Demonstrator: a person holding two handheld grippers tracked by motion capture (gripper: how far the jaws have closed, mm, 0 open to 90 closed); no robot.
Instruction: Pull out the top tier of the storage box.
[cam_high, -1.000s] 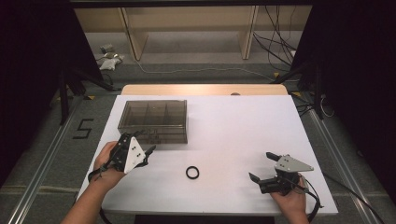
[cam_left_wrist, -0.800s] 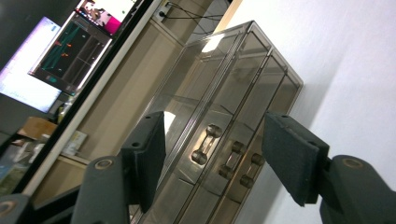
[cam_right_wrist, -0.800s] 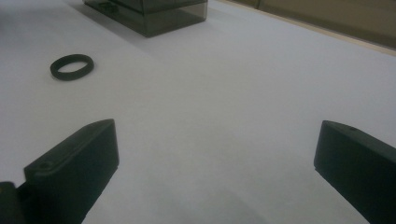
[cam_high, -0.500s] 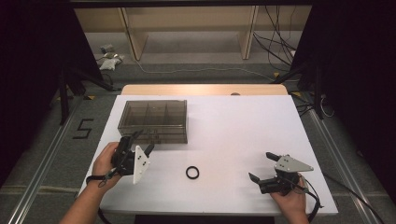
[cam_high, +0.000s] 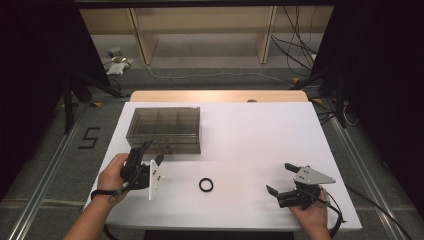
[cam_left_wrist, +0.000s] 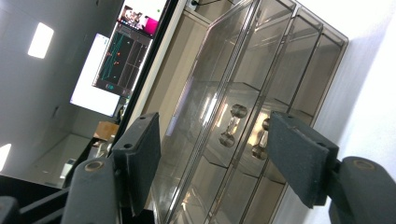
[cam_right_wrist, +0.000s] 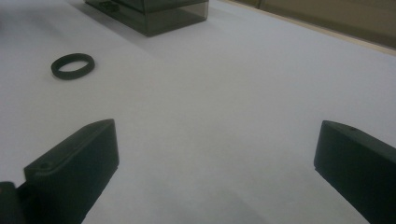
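A: High view: how is the box laid?

B: It is set at the table's left rear, its long axis running left to right, with three compartments seen side by side. In the left gripper view its latch is faced by the jaws.

A: Is any writing seen?

B: A "5" is marked on the floor, left of the table. Nothing on the monitor in the left gripper view can be read.

A: And the left gripper?

B: It is rolled on its side just before the box's front edge, jaws partly open; nothing is gripped, and the box is not touched.

A: The ring?

B: It is laid flat near the front edge, between the grippers.

A: The right gripper?

B: It is rested at the front right, jaws wide apart over bare table, nothing held.
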